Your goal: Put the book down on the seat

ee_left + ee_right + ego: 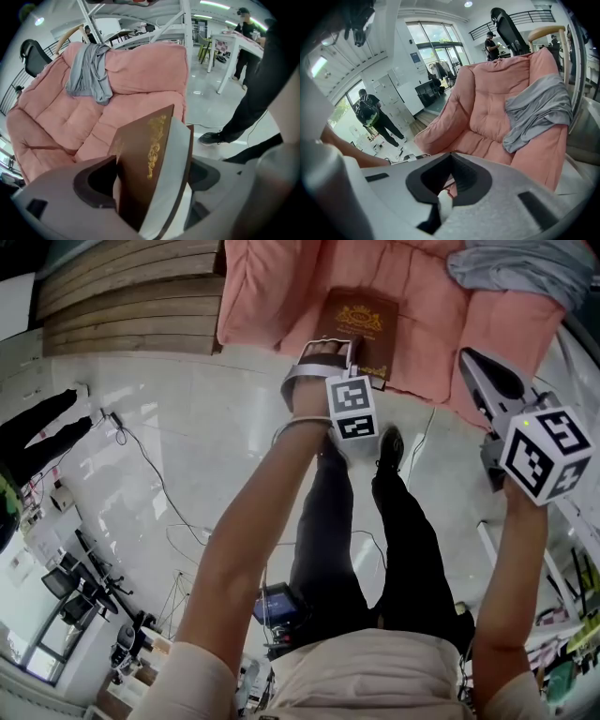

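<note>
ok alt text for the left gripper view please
A brown book with gold ornament stands between the open jaws of the left claw, in front of a pink cushioned seat with a grey garment draped over its back. A person's dark-trousered legs stand at right.

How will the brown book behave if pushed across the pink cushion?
Probably stiff: the book has rigid-looking brown covers around a thick page block. Likely hefty for its size. On the soft quilted cushion it may drag rather than slide.

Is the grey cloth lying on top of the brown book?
No, the grey cloth drapes the pink chair's upper edge, well apart from the brown book.
</note>
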Demonstrator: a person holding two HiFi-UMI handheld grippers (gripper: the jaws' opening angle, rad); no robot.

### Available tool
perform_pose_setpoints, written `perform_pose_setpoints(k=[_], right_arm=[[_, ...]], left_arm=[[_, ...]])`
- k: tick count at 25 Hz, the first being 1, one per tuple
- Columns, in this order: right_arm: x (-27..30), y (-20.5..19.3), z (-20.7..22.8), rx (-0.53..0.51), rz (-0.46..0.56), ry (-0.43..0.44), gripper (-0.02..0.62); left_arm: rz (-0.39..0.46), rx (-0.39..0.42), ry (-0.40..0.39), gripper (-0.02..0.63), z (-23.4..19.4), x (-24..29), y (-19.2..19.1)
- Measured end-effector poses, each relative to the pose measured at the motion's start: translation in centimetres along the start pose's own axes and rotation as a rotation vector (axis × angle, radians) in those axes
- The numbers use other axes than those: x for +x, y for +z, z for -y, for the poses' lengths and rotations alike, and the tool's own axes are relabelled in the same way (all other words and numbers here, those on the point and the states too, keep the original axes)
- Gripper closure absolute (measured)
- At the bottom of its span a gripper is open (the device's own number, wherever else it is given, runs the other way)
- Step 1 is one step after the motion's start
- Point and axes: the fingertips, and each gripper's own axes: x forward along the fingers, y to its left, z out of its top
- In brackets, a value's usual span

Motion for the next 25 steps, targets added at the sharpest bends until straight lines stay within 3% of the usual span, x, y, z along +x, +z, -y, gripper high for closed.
perform_pose_setpoints(k=[4, 13, 20, 25], right_arm=[[-1.9, 0.8, -0.9, -0.009, 0.017, -0.004, 0.603], [-2.9, 2.1, -1.4, -0.012, 0.032, -0.003, 0.603], [-7.2, 1.5, -3.9, -0.024, 0.061, -0.013, 0.603], [-9.8, 3.4, -5.2, -0.031, 0.081, -0.01, 0.603]], left_arm=[[0.0, -0.018, -0.049, 0.202, 0.4, -2.2, 0.5], [0.002, -0.133, -0.066, 0.202, -0.8, -4.3, -0.3], [0.029, -0.256, -0.013, 0.204, 0.2, -9.0, -0.1], [0.155, -0.418, 0.074, 0.206, -3.2, -15.5, 1.5]])
